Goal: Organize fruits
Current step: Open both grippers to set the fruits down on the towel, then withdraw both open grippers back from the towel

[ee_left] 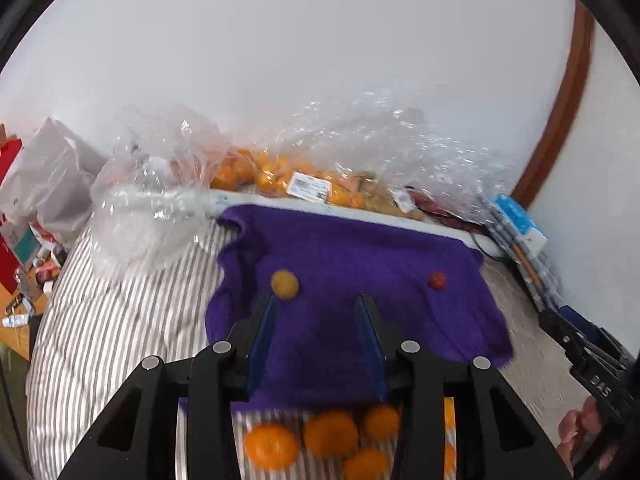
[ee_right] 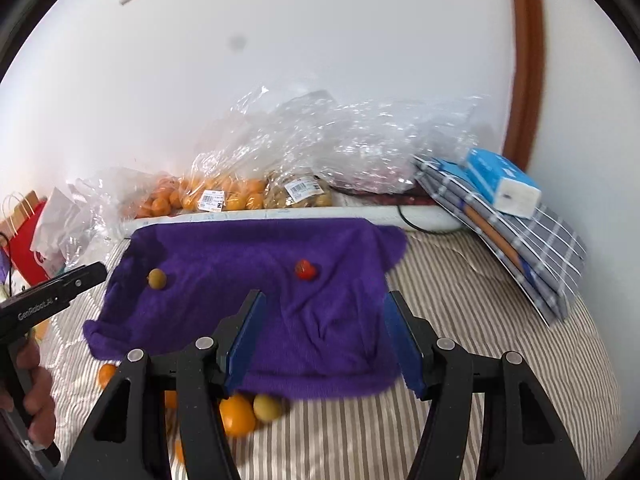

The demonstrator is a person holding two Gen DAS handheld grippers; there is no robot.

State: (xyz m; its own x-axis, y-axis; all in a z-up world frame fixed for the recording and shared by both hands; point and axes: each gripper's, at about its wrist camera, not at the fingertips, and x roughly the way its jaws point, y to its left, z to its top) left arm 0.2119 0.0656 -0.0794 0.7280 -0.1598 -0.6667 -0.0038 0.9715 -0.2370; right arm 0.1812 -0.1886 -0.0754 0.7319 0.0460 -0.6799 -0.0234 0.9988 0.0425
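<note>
Purple knitted cloth (ee_left: 360, 280), one, soft and fuzzy, spread with creases over a bed covered in grey-and-white striped bedding (ee_left: 112, 320).

On the cloth, two small fruits, well apart: one round yellow-brown fruit (ee_left: 285, 284) toward its left side, and one small glossy red fruit (ee_left: 437, 280) toward its right.

Loose oranges (ee_left: 272, 444), round with a dimpled skin, lie in a cluster on the striped bedding just off the near edge of the cloth; at least five show in the left wrist view. In the right wrist view, one more yellow-green round fruit (ee_right: 267, 407) touches an orange at that edge.

Clear crinkled plastic bags (ee_right: 224, 188) along the wall at the far side of the bed: one holds many oranges, a neighbouring one holds small tan fruits. Two white barcode labels (ee_right: 211, 200) show on them, print too small to read. More empty-looking clear plastic (ee_left: 144, 216) is heaped at the left.

Blue-and-white tissue pack (ee_right: 502, 182), one, rests on a folded grey plaid fabric (ee_right: 532, 248) at the right.

Left gripper (ee_left: 316, 300): black frame, blue fingers apart, nothing between them, poised over the cloth beside the yellow-brown fruit. Its body reads "GenRobot.AI" in the right wrist view.

Right gripper (ee_right: 324, 296): same build, fingers wide apart and empty, over the cloth's near right part.
</note>
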